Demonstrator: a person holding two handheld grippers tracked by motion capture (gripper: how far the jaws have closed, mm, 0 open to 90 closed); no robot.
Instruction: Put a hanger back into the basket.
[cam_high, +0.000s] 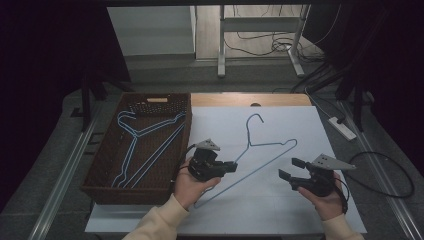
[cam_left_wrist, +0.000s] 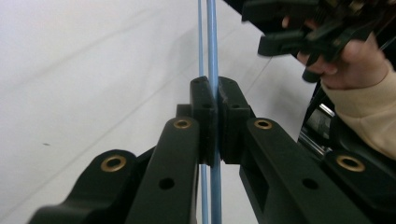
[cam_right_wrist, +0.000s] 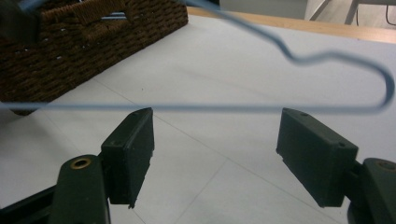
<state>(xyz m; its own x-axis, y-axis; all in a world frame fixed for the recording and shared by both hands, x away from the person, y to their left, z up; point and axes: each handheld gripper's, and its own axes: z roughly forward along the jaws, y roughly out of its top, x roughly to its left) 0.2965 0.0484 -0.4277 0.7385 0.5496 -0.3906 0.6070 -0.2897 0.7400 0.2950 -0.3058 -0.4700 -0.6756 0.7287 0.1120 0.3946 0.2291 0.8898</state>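
In the left gripper view, the left gripper is seen from behind, its two black jaws rising from the bottom edge and pressed together on a blue wire hanger. The clamped wire runs straight up the picture between the pads and comes out again below them; a second, thinner-looking run of the same blue wire lies just beside it on the left. A white sheet covering the bench is seen beneath. At the upper right, the right gripper is held in a hand with a cream sleeve, its jaws standing apart and clear of the wire.
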